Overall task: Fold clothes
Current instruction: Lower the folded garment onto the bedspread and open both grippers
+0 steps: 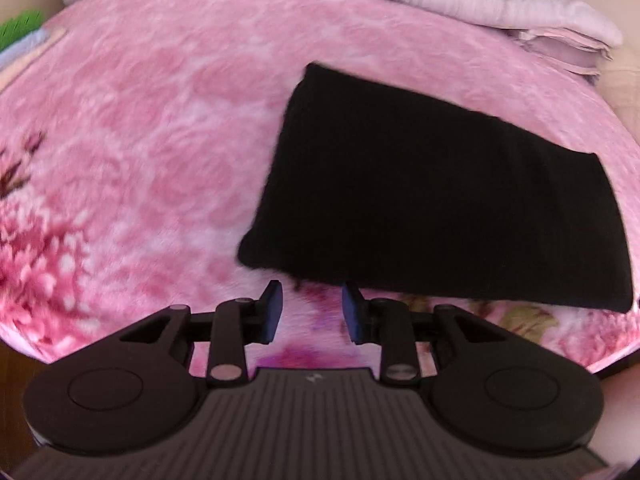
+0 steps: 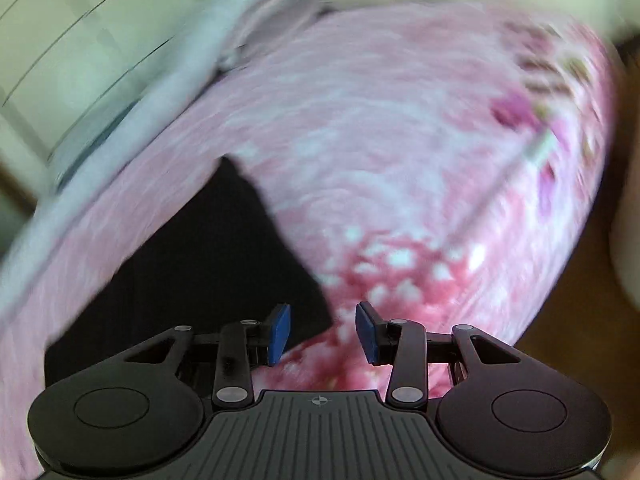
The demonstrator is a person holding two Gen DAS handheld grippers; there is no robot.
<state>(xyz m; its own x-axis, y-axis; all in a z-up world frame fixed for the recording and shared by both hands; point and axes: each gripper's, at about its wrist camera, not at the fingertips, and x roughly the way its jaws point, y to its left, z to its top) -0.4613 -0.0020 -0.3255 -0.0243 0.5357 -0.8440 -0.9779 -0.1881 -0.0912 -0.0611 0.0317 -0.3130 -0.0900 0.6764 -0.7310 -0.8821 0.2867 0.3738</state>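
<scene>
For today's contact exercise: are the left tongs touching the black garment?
Apart. The left wrist view shows the left tongs open and empty, with pink blanket visible between them, just short of the black garment's edge.

Left tool angled down, jaws apart, empty; right tool likewise.
</scene>
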